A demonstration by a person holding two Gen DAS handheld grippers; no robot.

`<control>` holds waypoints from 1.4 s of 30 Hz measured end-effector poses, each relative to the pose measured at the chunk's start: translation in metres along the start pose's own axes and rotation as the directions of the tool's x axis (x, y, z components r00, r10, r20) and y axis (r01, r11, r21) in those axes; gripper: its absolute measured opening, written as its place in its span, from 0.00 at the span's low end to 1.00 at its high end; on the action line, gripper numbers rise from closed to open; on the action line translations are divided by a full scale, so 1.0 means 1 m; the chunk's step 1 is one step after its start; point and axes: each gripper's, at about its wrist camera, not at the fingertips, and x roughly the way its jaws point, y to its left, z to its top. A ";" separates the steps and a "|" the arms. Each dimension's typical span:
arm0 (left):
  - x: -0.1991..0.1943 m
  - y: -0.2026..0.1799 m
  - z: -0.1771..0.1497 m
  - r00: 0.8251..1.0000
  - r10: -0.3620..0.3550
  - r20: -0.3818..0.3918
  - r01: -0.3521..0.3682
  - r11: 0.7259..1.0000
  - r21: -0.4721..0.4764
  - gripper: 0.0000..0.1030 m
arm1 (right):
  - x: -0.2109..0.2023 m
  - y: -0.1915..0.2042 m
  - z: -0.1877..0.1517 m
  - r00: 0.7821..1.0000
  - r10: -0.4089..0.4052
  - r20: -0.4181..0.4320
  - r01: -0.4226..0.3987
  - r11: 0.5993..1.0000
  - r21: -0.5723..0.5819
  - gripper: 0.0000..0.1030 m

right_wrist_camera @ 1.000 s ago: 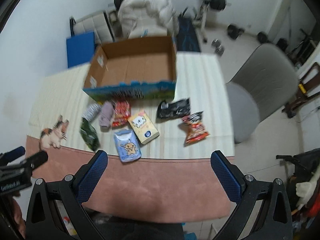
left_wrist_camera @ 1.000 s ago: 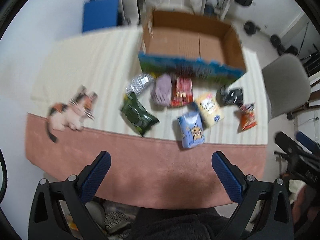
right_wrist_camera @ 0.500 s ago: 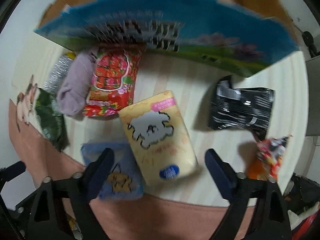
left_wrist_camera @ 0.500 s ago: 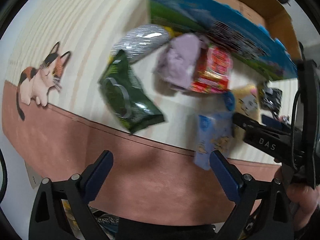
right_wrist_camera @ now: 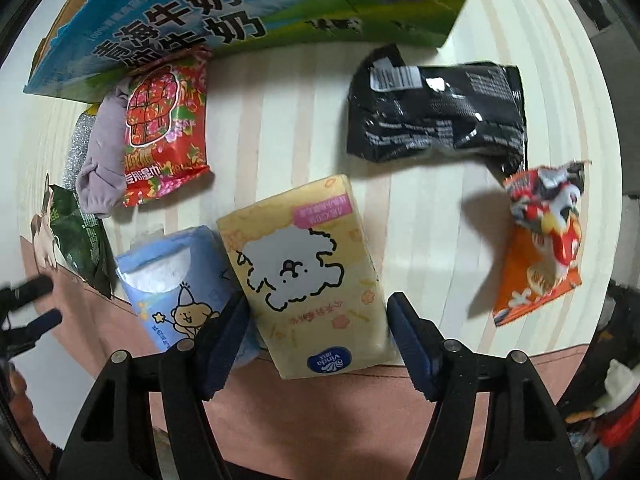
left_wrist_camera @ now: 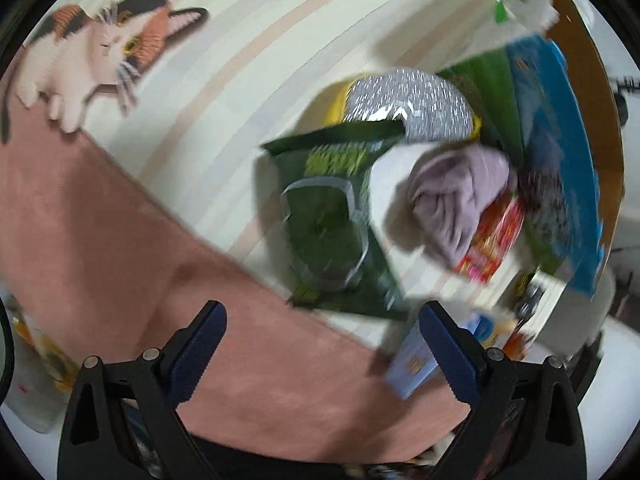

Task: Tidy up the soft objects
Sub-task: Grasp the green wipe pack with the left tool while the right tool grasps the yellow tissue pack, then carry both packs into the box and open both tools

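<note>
My right gripper [right_wrist_camera: 318, 314] is open, its jaws astride the near end of a yellow tissue pack [right_wrist_camera: 306, 272] with a white dog drawing. A blue tissue pack [right_wrist_camera: 172, 276] lies just left of it. My left gripper [left_wrist_camera: 320, 320] is open and empty, just short of a dark green packet [left_wrist_camera: 336, 228]. A lilac cloth [left_wrist_camera: 460, 204], a red floral pack [right_wrist_camera: 166, 128] and a silver pouch [left_wrist_camera: 408, 108] lie beside the cardboard box [right_wrist_camera: 248, 12]. The left gripper shows at the left edge of the right wrist view [right_wrist_camera: 28, 304].
A black packet [right_wrist_camera: 436, 116] and an orange snack bag [right_wrist_camera: 540, 240] lie at the right. The striped cloth [right_wrist_camera: 280, 128] has a cat figure [left_wrist_camera: 92, 52] at its left and a pink border [left_wrist_camera: 120, 240] along the near table edge.
Both grippers have dropped close to the table. The right one has come down around the yellow tissue pack; the left one has moved in toward the green packet.
</note>
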 end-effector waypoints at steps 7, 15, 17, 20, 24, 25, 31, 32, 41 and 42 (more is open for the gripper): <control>0.036 -0.002 0.028 0.999 0.012 -0.042 -0.015 0.998 -0.055 0.48 | 0.003 0.001 0.005 1.000 -0.013 0.009 0.013 1.000 0.018 0.69; 0.021 -0.031 0.005 0.977 0.189 0.103 -0.200 0.973 0.118 0.33 | -0.007 0.008 -0.003 1.000 -0.023 0.016 0.022 1.000 0.017 0.65; 0.011 -0.045 -0.011 0.961 0.227 0.155 -0.254 0.949 0.184 0.32 | -0.013 0.009 -0.008 1.000 -0.014 0.022 0.013 1.000 0.016 0.65; -0.008 -0.070 -0.045 0.946 0.240 0.219 -0.296 0.915 0.274 0.32 | -0.024 0.008 -0.020 0.999 0.020 0.031 -0.021 1.000 0.013 0.63; -0.045 -0.110 -0.089 0.950 0.169 0.263 -0.261 0.892 0.369 0.32 | -0.063 0.012 -0.036 0.992 0.105 0.066 -0.105 0.994 0.004 0.63; -0.051 -0.125 -0.096 0.952 0.149 0.268 -0.248 0.889 0.385 0.32 | -0.074 0.011 -0.039 0.989 0.128 0.078 -0.128 0.992 -0.001 0.63; -0.115 -0.206 -0.100 0.965 -0.016 0.263 -0.121 0.861 0.494 0.32 | -0.165 0.008 -0.041 0.956 0.219 0.195 -0.215 0.976 -0.043 0.63; -0.126 -0.217 -0.093 0.965 -0.035 0.261 -0.106 0.856 0.506 0.32 | -0.182 0.007 -0.037 0.949 0.231 0.217 -0.227 0.973 -0.042 0.63; -0.108 -0.300 0.044 0.987 -0.031 0.159 -0.064 0.826 0.560 0.32 | -0.244 0.019 0.088 0.918 0.166 0.360 -0.188 0.982 0.027 0.63; -0.098 -0.307 0.059 0.991 -0.016 0.136 -0.064 0.822 0.566 0.32 | -0.239 0.021 0.106 0.920 0.155 0.359 -0.179 0.983 0.033 0.63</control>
